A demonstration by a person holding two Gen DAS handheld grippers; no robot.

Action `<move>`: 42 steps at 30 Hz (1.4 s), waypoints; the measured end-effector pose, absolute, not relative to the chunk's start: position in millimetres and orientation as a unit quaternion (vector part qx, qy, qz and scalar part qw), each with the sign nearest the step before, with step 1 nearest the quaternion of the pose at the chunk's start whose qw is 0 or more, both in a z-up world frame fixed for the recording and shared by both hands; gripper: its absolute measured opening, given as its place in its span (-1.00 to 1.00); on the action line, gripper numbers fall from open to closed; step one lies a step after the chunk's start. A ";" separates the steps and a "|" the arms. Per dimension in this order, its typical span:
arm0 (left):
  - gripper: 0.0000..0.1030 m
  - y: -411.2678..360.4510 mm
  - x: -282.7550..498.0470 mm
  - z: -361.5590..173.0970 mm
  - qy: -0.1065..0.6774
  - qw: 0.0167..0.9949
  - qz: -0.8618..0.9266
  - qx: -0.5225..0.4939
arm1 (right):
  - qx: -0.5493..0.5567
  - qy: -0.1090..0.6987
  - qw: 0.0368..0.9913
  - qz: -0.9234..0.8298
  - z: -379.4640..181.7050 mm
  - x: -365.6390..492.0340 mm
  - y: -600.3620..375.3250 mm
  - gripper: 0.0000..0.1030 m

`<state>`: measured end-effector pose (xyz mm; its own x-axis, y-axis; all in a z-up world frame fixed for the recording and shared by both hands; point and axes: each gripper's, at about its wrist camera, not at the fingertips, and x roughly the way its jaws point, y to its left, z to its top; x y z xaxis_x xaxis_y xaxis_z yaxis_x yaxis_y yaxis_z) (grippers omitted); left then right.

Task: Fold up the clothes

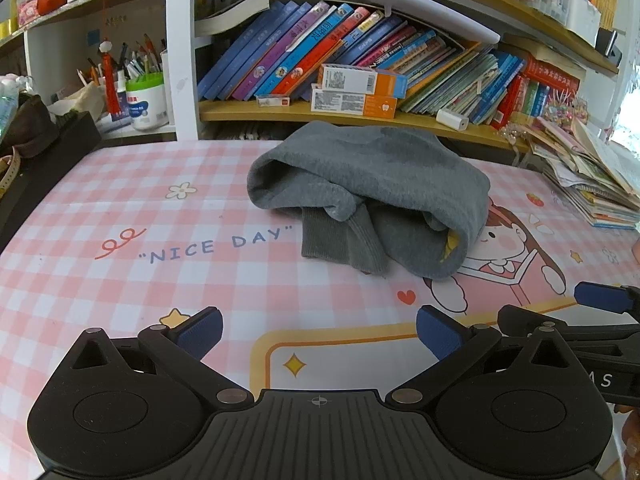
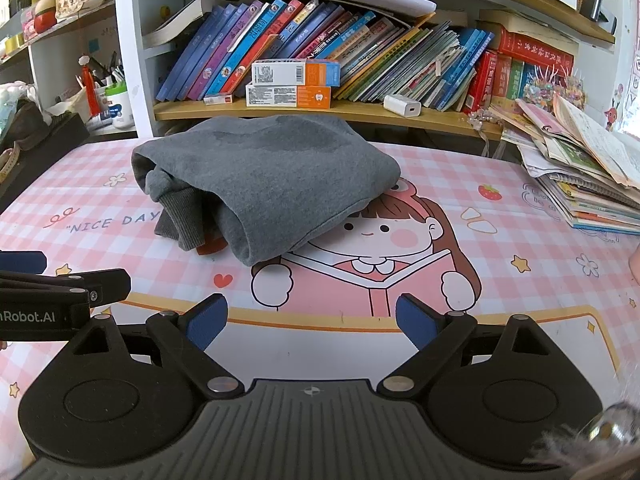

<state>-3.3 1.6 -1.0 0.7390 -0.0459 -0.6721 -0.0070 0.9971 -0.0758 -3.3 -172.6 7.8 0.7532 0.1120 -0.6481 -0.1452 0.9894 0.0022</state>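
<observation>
A grey sweater (image 1: 372, 192) lies in a loose folded bundle on the pink checked desk mat (image 1: 120, 208), ribbed cuffs sticking out at its near side. It also shows in the right wrist view (image 2: 272, 184), with a bit of orange under its near edge. My left gripper (image 1: 318, 334) is open and empty, hovering over the mat well short of the sweater. My right gripper (image 2: 312, 320) is open and empty, also short of the sweater, over the cartoon girl print. Each gripper shows at the edge of the other's view.
A bookshelf (image 1: 340, 116) with leaning books and small boxes runs along the back of the desk. A stack of booklets and papers (image 2: 580, 176) sits at the right edge. A pen cup (image 1: 146, 100) and dark items stand at the left.
</observation>
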 end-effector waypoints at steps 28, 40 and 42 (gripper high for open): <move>1.00 1.9 0.0 -3.3 0.372 0.927 -0.014 -0.042 | -0.024 0.350 0.934 0.067 4.7 -0.3 -171.6 0.78; 1.00 1.6 2.9 -8.1 0.392 0.919 -0.014 -0.045 | -0.017 0.359 0.931 0.071 0.6 2.0 -174.4 0.78; 1.00 2.4 3.3 -9.1 0.396 0.917 -0.011 -0.048 | -0.016 0.360 0.930 0.072 -0.4 3.0 -174.9 0.78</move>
